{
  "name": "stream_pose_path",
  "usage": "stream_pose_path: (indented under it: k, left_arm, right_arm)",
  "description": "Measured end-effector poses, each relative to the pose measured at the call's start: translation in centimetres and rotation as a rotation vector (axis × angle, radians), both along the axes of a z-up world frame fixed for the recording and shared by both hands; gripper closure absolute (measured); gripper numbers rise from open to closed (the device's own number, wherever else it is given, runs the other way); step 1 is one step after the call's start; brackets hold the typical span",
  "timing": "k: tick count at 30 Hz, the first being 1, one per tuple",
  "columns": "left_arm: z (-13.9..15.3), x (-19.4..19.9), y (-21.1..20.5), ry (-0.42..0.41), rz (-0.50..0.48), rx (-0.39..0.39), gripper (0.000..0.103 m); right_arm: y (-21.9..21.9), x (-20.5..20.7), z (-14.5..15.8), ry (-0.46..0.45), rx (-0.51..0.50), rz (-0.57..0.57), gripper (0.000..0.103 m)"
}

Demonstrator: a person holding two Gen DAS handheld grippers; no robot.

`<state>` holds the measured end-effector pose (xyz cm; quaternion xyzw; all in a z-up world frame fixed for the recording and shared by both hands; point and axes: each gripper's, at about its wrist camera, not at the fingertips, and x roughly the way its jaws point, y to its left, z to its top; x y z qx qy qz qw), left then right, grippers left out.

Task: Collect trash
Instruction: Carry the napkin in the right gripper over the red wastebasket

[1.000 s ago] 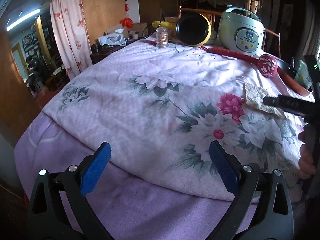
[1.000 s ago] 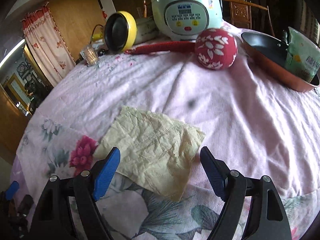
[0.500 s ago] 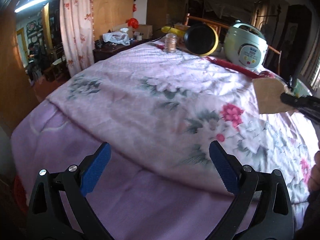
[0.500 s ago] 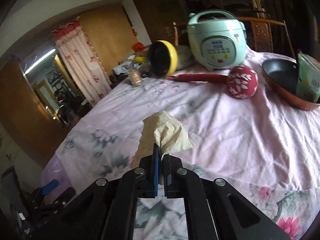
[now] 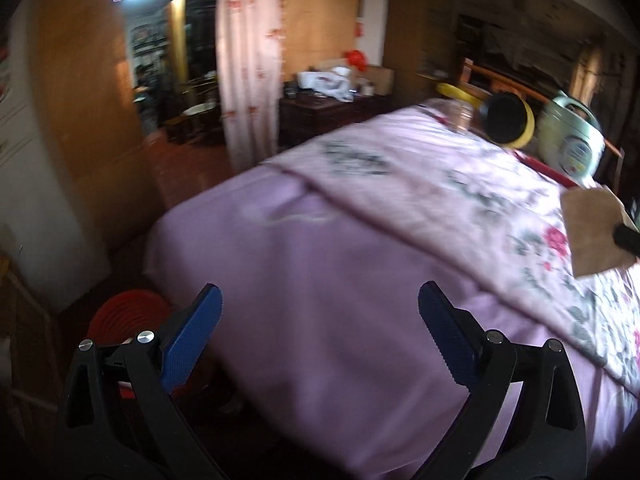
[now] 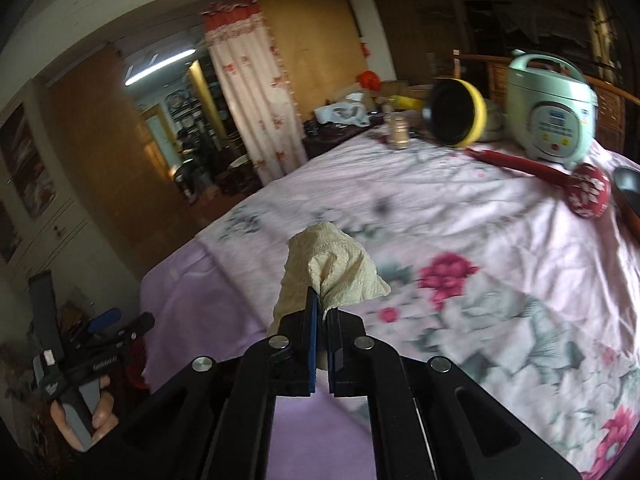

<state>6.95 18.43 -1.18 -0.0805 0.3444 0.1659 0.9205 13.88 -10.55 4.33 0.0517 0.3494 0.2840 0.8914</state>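
Observation:
A crumpled pale yellow paper napkin point(image 6: 328, 264) hangs in the air above the bed, pinched between the blue pads of my right gripper point(image 6: 321, 308), which is shut on it. The left wrist view shows the same napkin point(image 5: 592, 232) at the far right edge, held by the dark tip of the right gripper. My left gripper point(image 5: 320, 312) is open with nothing between its fingers, and it hovers over the bed's near corner. In the right wrist view the left gripper point(image 6: 108, 320) is at the lower left, held by a hand. A red bin point(image 5: 128, 312) stands on the floor below the bed's corner.
A floral pink quilt point(image 6: 500, 248) covers the bed. At its far side lie a rice cooker point(image 6: 548, 116), a yellow-rimmed pan point(image 6: 456, 116), a small jar point(image 6: 398, 132), a red-handled massage hammer point(image 6: 588, 196) and a pan's edge point(image 6: 628, 184). A curtain point(image 5: 248, 60) hangs by a doorway.
My right gripper shut on the napkin and lifted it off the quilt. Both grippers swung left toward the bed's corner, bringing the floor and the red bin into the left view.

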Motion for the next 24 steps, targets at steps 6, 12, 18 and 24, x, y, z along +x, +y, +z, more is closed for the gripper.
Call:
stream_pose_path:
  k: [6,12,18,24]
  left_arm:
    - [-0.1,-6.1,7.6,-0.017,0.175,-0.004,0.008]
    - [0.4,-12.3,15.2,-0.061,0.341,-0.030,0.008]
    - [0.1,-16.6,21.9,-0.093,0.476,-0.069,0.008]
    - [-2.1,-18.3,27.1,-0.072,0.587,-0.120,0.008]
  right_arm:
    - [9.4,-2.2,0.8,0.020,0.002,0.167,0.098]
    - [19.8,-4.6,1.9,0.029,-0.032,0.323,0.098]
    - [27.6,-7.6,2.6,0.030,-0.052,0.437,0.098]
    - [35.0,-8.9,1.6,0.061,-0.080,0.534,0.098]
